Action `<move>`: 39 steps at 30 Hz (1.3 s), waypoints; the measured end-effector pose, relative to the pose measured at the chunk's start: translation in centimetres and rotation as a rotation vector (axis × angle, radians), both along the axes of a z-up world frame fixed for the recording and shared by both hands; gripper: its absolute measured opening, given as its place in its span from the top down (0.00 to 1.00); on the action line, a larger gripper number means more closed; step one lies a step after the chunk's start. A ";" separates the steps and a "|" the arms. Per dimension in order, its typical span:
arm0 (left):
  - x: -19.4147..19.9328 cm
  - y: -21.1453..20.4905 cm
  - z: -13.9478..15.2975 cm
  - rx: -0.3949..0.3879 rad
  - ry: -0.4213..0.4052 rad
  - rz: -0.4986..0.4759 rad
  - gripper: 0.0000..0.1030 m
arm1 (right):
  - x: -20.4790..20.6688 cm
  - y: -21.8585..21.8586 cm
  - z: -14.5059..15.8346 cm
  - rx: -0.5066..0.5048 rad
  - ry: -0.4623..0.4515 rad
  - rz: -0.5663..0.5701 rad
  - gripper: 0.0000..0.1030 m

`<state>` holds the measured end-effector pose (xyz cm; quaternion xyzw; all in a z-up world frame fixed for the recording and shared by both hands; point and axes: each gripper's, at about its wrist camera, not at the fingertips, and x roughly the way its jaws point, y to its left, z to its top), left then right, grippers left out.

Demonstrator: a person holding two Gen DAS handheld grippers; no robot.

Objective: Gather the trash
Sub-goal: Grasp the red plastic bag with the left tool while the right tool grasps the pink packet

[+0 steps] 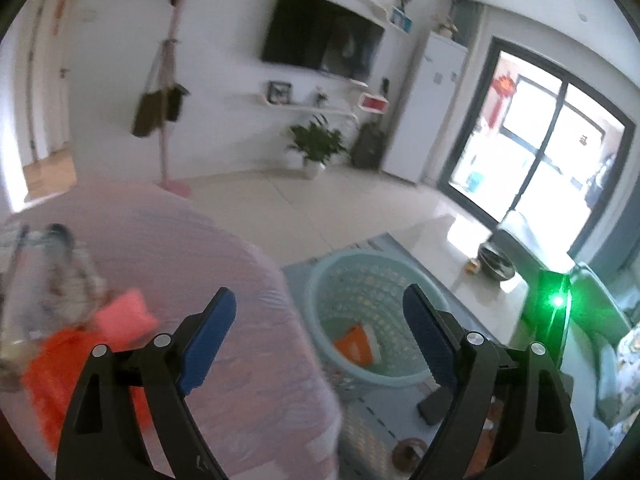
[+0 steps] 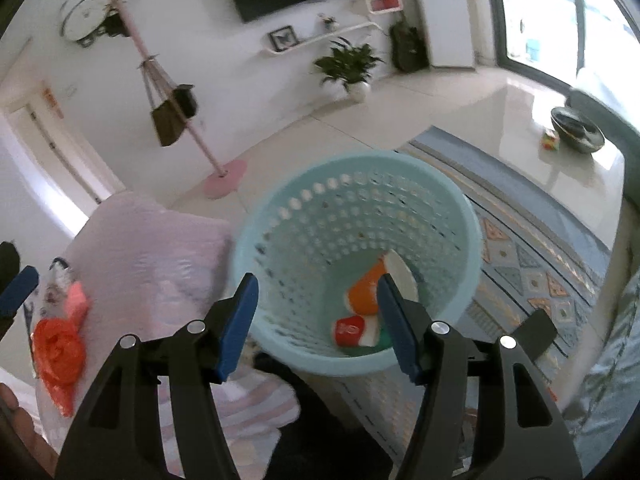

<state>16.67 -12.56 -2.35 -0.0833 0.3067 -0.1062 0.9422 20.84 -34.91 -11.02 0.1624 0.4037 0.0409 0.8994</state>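
A light blue perforated basket [image 2: 460,216] stands on the rug beside the bed; it also shows in the left wrist view [image 1: 320,280]. Inside lie an orange-and-white packet [image 2: 362,290], a red cup [image 2: 349,330] and a white piece [image 2: 402,274]. The orange packet shows in the left wrist view [image 1: 354,346]. My right gripper [image 2: 316,304] is open and empty above the basket's near rim. My left gripper [image 1: 318,320] is open and empty over the bed's edge. On the bed lie a crumpled orange plastic bag [image 1: 52,376] [image 2: 58,354] and a pink packet [image 1: 124,316] [image 2: 77,300].
The bed has a pink striped cover [image 1: 192,248]. A patterned blue rug [image 2: 528,248] lies under the basket. A pink coat stand [image 2: 224,176], a potted plant [image 2: 352,68] and a low white table [image 2: 568,176] with a dark bowl [image 2: 576,130] stand further off.
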 end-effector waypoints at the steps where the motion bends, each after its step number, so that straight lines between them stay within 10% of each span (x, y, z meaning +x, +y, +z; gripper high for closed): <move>1: -0.7 0.7 0.2 0.011 -0.010 0.025 0.19 | -0.2 0.9 0.5 0.004 -0.016 0.023 0.44; 10: -5.9 10.0 -0.2 0.039 -0.007 0.323 0.18 | -1.8 9.9 3.0 -0.035 -0.105 0.233 0.44; 20: -4.4 14.7 -4.3 0.006 0.166 0.355 0.18 | -2.0 19.3 5.1 -0.122 -0.152 0.442 0.44; 32: -4.4 15.6 -5.6 0.027 0.173 0.270 0.70 | 0.0 24.7 5.3 -0.168 -0.136 0.529 0.44; 39: -8.2 17.3 -5.6 -0.012 0.155 0.238 0.76 | 1.6 27.0 3.3 -0.092 -0.018 0.537 0.44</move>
